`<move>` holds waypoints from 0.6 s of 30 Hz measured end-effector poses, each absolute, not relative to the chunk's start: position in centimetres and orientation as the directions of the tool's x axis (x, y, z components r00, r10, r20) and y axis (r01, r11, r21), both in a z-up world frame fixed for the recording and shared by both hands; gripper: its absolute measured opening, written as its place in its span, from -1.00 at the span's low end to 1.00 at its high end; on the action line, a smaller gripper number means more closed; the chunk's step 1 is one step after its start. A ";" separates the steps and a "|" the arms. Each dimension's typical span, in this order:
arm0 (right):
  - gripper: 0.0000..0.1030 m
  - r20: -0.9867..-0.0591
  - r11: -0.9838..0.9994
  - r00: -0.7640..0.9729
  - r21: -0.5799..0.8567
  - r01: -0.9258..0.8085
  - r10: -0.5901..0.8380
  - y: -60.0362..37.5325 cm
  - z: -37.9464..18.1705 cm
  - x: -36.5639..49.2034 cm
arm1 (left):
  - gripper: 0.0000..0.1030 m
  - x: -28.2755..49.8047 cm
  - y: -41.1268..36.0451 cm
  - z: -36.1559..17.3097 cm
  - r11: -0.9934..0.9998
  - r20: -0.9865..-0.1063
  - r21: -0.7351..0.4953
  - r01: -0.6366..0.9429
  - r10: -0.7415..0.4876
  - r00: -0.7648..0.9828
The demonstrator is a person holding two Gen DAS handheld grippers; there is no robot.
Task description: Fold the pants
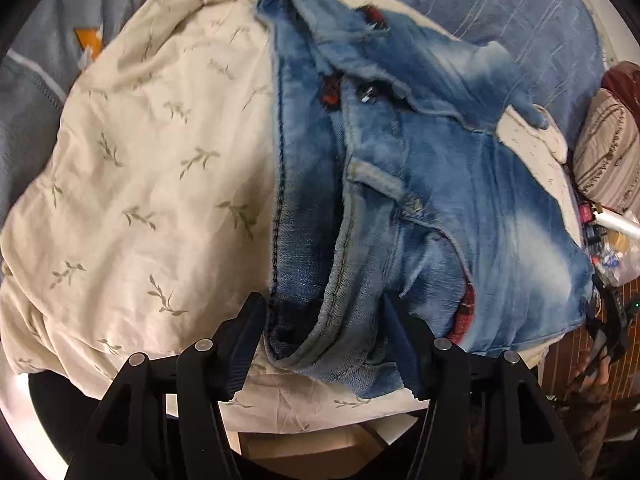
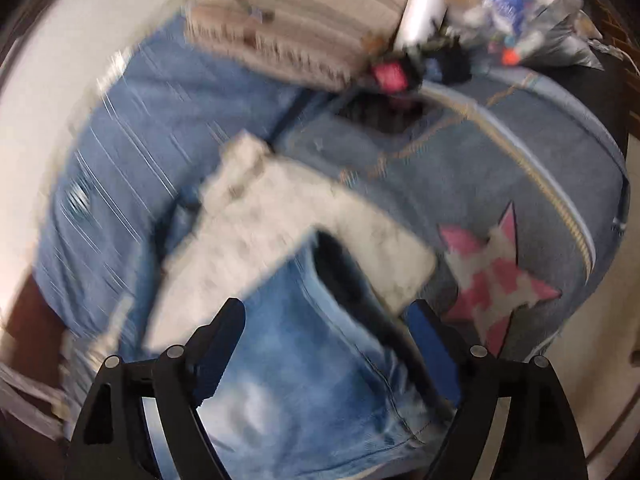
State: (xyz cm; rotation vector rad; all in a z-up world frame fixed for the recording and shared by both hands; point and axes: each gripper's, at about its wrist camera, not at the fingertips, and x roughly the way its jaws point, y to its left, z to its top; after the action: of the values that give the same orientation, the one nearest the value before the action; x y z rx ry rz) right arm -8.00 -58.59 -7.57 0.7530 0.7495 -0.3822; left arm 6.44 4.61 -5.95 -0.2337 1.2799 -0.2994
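Observation:
Light-blue jeans (image 1: 440,200) lie bunched on a cream leaf-print cloth (image 1: 160,160) on the bed, waistband toward the camera. My left gripper (image 1: 324,320) points steeply down at them. Its fingers stand on either side of the folded waistband edge, and the pads do not visibly clamp it. In the blurred right wrist view, my right gripper (image 2: 328,320) hovers open over another part of the jeans (image 2: 304,360), nothing between its fingers. A corner of the cream cloth (image 2: 280,216) lies just beyond.
A blue striped bedcover (image 1: 500,8) spreads behind. A grey quilt with a pink star (image 2: 500,276) lies to the right. A striped pillow (image 2: 300,20) and a clear bag of small items (image 2: 520,12) sit at the far end. The bed's near edge (image 1: 300,412) is below my left fingers.

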 end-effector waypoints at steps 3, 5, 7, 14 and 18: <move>-0.83 -0.790 0.780 0.604 0.309 0.543 -0.108 -56.7 -8.3 -5.8 | -0.03 6.5 4.7 -5.5 0.934 -0.897 -0.344 0.095 -0.357 0.260; -0.81 -0.767 0.805 0.629 0.292 0.516 -0.126 -56.1 -7.0 -5.4 | -0.03 6.5 4.4 -5.1 0.943 -0.901 -0.316 0.109 -0.334 0.277; -0.79 -0.757 0.799 0.635 0.282 0.531 -0.155 -56.5 -6.1 -4.9 | -0.02 6.5 3.7 -5.6 0.957 -0.916 -0.264 0.120 -0.288 0.280; -0.27 -0.828 0.781 0.494 0.117 0.614 -0.264 -56.4 -5.4 -3.1 | -0.02 4.8 5.2 -1.7 0.917 -0.859 -0.310 0.250 -0.383 0.340; 0.40 -0.717 0.794 0.642 0.208 0.571 -0.273 -55.7 -0.1 -2.3 | 0.00 6.9 7.5 3.0 0.931 -0.806 -0.296 0.215 -0.364 0.467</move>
State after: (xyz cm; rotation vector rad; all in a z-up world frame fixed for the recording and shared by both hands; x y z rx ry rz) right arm -2.27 -55.72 -0.13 0.4444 0.7269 -0.4996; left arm 6.89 7.55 3.03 -0.1615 1.0257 -0.3571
